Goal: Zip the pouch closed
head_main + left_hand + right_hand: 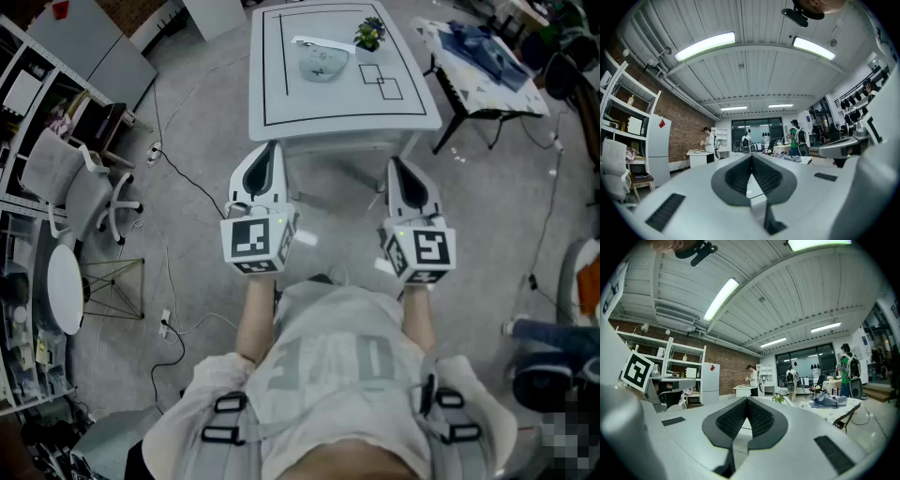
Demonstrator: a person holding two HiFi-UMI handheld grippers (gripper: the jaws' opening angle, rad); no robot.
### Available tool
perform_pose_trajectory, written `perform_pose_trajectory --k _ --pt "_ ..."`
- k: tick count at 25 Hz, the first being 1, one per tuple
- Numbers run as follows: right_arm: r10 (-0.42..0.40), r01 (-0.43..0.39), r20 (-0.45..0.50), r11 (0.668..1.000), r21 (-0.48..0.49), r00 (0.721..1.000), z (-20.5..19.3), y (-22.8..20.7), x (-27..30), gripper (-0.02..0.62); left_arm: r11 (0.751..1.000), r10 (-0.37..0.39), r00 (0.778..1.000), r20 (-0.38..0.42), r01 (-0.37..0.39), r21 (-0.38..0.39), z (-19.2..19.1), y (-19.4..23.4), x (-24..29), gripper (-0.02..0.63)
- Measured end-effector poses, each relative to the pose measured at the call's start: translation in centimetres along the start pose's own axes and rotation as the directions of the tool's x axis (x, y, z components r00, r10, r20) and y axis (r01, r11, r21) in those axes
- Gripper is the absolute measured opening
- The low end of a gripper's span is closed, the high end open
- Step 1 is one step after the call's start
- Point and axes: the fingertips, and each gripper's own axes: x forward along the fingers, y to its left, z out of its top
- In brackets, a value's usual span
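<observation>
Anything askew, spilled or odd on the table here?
Nothing stands out. The pouch lies flat on the table beside a small potted plant. The left gripper and right gripper are shut and empty.

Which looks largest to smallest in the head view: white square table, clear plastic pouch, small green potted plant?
1. White square table, largest.
2. Clear plastic pouch, next.
3. Small green potted plant, smallest.
Pouch and plant sit on the table, so nearness hardly skews this.
</observation>
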Motion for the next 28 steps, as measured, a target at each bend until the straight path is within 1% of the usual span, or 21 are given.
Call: perform_pose_trajectory --k 4,7,9,14,17,23,28 --pt "0.010 -0.010 0.001 0.999 -0.040 1.000 -1.0 -0.9 0.4 0.006 1.000 0.008 1.000 -0.005 -0.008 0.003 -0.4 -0.3 0.5 0.006" --pt "0.048 -0.048 -0.004 0.998 -0.050 0.999 -1.0 -0.6 0.8 0.006 1.000 0.016 1.000 -0.014 -0.016 -0.001 -0.4 -0.1 0.8 0.006" --pt "0.065 -0.065 -0.003 0.998 -0.010 0.998 -0.9 -0.5 1.2 0.006 1.000 0.019 1.000 -0.015 -0.019 0.001 -0.3 0.1 1.0 0.006" --pt "0.056 -0.054 -0.015 0.994 0.094 0.998 -1.5 -1.0 2.7 0.006 0.999 0.033 0.999 -0.037 -0.033 -0.003 -1.3 0.7 1.5 0.006" --pt "0.071 -0.068 -0.023 0.991 0.113 0.997 -1.8 -1.1 4.1 0.006 0.999 0.049 0.998 -0.045 -0.050 -0.016 -2.1 1.4 2.2 0.006" --pt "0.126 -0.123 -0.023 0.988 0.087 0.992 -1.7 -1.6 8.7 0.006 0.995 0.087 0.996 -0.029 -0.088 -0.039 -2.8 4.0 6.2 0.006" --pt "0.095 -0.092 -0.037 0.993 0.080 0.995 -1.0 -3.8 13.8 0.006 0.993 0.095 0.995 -0.010 -0.095 -0.076 -2.4 6.4 11.0 0.006"
